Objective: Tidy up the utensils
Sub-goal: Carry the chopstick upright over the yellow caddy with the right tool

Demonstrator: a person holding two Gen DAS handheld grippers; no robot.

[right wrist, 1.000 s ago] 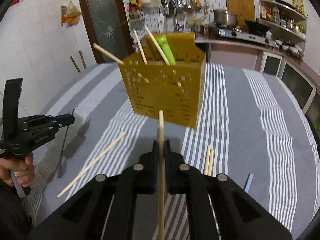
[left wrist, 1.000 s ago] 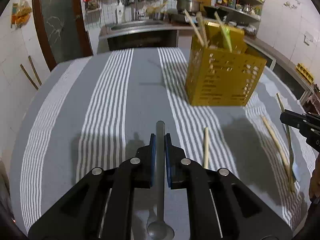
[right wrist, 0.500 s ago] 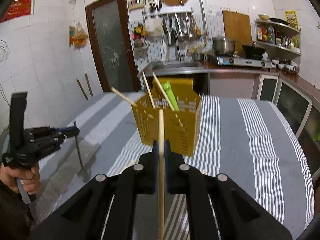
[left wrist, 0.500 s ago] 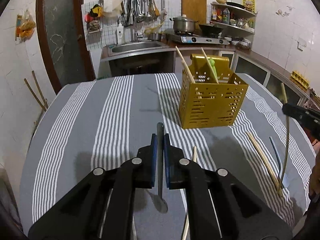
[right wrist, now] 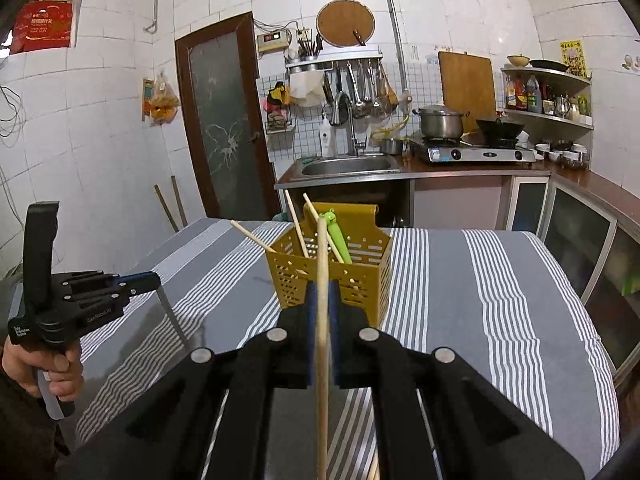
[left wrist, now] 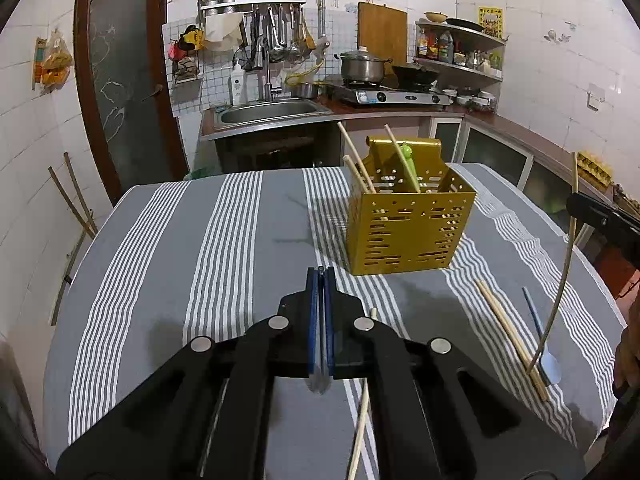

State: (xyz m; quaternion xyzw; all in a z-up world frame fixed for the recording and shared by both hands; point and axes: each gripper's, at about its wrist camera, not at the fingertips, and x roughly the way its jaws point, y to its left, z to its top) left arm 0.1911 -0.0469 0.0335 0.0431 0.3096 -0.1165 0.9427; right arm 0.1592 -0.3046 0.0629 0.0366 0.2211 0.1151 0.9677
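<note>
Chopstick upright between right fingers, near yellow caddy rim.

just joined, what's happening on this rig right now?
A person is sorting utensils into the yellow caddy on the striped table. The right gripper is shut on a wooden chopstick, held upright in front of the caddy. The left gripper is shut on a metal spoon that hangs below it. Several chopsticks and a green utensil already stand in the caddy. A pair of chopsticks and a blue-handled spoon lie on the cloth.
</note>
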